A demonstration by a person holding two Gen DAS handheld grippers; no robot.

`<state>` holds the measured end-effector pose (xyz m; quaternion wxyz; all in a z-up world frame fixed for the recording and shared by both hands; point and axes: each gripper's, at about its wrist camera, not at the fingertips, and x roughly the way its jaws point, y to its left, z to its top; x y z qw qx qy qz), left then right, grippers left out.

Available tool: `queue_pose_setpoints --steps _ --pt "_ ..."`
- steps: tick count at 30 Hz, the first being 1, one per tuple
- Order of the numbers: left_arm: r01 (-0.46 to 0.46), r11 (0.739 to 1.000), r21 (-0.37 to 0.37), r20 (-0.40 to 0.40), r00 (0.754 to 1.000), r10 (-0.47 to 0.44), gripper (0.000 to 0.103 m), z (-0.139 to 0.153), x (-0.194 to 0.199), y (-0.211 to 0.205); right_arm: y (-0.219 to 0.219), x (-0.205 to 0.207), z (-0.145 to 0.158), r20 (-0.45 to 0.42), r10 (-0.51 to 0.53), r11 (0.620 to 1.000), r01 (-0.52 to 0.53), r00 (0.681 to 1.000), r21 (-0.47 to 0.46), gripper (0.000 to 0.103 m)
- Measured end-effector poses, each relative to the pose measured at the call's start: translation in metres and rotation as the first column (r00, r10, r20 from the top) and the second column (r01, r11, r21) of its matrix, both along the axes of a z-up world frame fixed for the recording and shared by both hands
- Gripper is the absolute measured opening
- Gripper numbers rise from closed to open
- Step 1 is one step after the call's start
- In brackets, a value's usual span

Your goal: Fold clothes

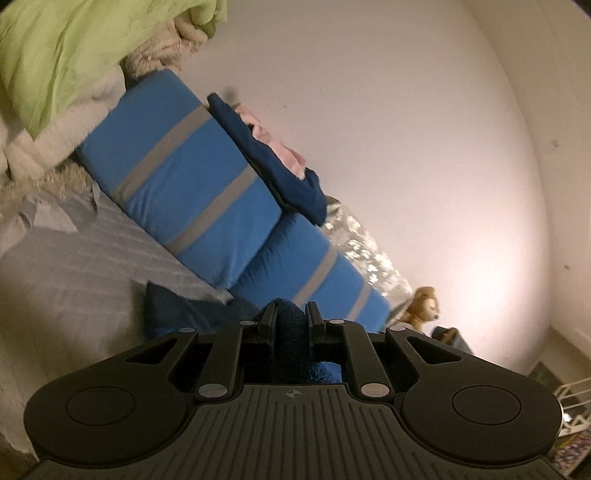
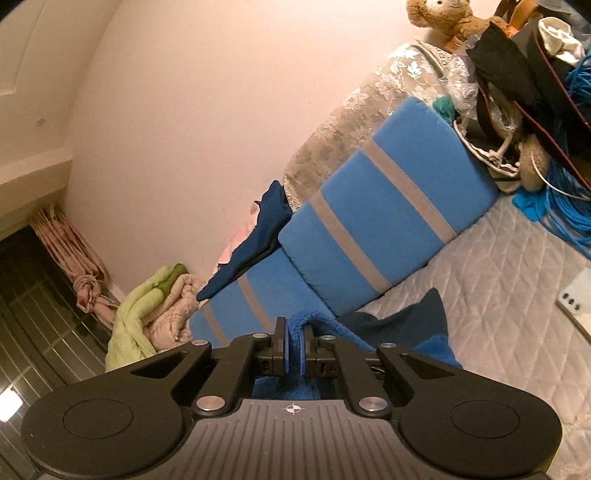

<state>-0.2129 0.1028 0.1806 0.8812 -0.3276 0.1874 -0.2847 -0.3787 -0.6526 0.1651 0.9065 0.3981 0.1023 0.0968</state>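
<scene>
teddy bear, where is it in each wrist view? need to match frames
Left wrist: teddy bear, lower right, at the far end of the striped blue cushions.
Right wrist: teddy bear, top right, above the floral cover.
Shared landmark: striped blue cushions.

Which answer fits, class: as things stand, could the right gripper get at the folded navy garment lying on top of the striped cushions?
Probably not: the right gripper is shut on the blue fleece garment, so it has no free grip for the navy garment.

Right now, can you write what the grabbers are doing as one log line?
left gripper: shut on blue fleece garment | right gripper: shut on same garment | place: over quilted bed | fold: not finished
</scene>
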Motion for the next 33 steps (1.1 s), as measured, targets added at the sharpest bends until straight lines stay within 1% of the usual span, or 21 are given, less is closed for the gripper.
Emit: queue_pose_setpoints --steps 4,6,7,9,10,12,14,16,18,19,20,22,23,25,26,29,31,33 --pt "-0.045 0.999 0.022 0.011 0.999 0.045 0.014 0.005 0.013 -0.003 0.003 0.014 0.006 -0.01 -0.014 0.999 0.014 1.0 -0.043 0.007" --pt "-0.08 0.996 0.027 0.017 0.997 0.079 0.007 0.008 0.021 -0.002 0.005 0.022 0.007 -0.017 -0.024 0.998 0.023 1.0 -0.061 0.007" --pt "-0.098 0.995 0.025 0.017 0.995 0.098 0.0 0.009 0.025 0.0 0.004 0.026 0.007 -0.025 -0.033 0.998 0.032 0.999 -0.063 0.007" --pt "-0.124 0.992 0.001 0.001 0.992 0.124 0.0 0.011 0.037 0.008 0.0 0.033 0.005 -0.037 -0.044 0.998 0.042 0.998 -0.041 0.007" --pt "-0.135 0.991 -0.012 -0.011 0.991 0.135 0.0 0.011 0.044 0.012 -0.002 0.037 0.003 -0.042 -0.045 0.999 0.044 0.998 -0.026 0.007" --pt "-0.143 0.989 -0.047 -0.058 0.988 0.141 0.0 0.005 0.056 0.018 -0.001 0.043 0.004 -0.043 -0.044 0.999 0.043 0.998 -0.029 0.007" --pt "-0.13 0.991 -0.037 -0.097 0.987 0.126 0.001 -0.006 0.066 0.019 -0.001 0.048 0.004 -0.045 -0.043 0.999 0.041 0.998 -0.033 0.007" --pt "-0.143 0.99 -0.012 -0.133 0.981 0.14 0.002 -0.019 0.067 0.019 0.001 0.051 0.004 -0.052 -0.043 0.998 0.041 0.998 -0.044 0.007" --pt "-0.153 0.988 -0.006 -0.163 0.975 0.15 0.01 -0.032 0.065 0.022 0.003 0.053 0.004 -0.058 -0.046 0.998 0.043 0.997 -0.048 0.007" --pt "-0.157 0.988 -0.009 -0.177 0.972 0.153 0.019 -0.039 0.062 0.025 0.003 0.053 0.004 -0.06 -0.046 0.998 0.043 0.997 -0.048 0.007" --pt "-0.159 0.987 -0.012 -0.19 0.97 0.154 0.03 -0.046 0.06 0.028 0.003 0.054 0.005 -0.059 -0.044 0.998 0.041 0.997 -0.05 0.007" --pt "-0.152 0.988 -0.019 -0.217 0.965 0.144 0.04 -0.06 0.051 0.035 0.004 0.056 0.005 -0.061 -0.04 0.997 0.036 0.997 -0.062 0.007" --pt "-0.131 0.991 -0.016 -0.236 0.964 0.124 0.044 -0.067 0.047 0.036 0.005 0.056 0.006 -0.063 -0.037 0.997 0.032 0.997 -0.068 0.007" --pt "-0.085 0.996 -0.003 -0.268 0.96 0.082 0.05 -0.079 0.037 0.038 0.007 0.058 0.006 -0.069 -0.036 0.996 0.03 0.997 -0.083 0.007" --pt "-0.059 0.998 0.002 -0.28 0.958 0.057 0.052 -0.085 0.032 0.038 0.008 0.058 0.006 -0.072 -0.038 0.995 0.031 0.997 -0.095 0.007" --pt "0.049 0.998 -0.039 -0.293 0.954 -0.058 0.061 -0.105 0.012 0.037 0.008 0.058 0.006 -0.07 -0.038 0.995 0.031 0.997 -0.096 0.007" --pt "0.127 0.989 -0.074 -0.314 0.938 -0.144 0.061 -0.121 -0.001 0.033 0.008 0.058 0.006 -0.07 -0.038 0.995 0.032 0.997 -0.094 0.007" --pt "0.208 0.972 -0.107 -0.326 0.916 -0.232 0.061 -0.136 -0.015 0.025 0.008 0.059 0.006 -0.074 -0.04 0.995 0.033 0.996 -0.098 0.007"
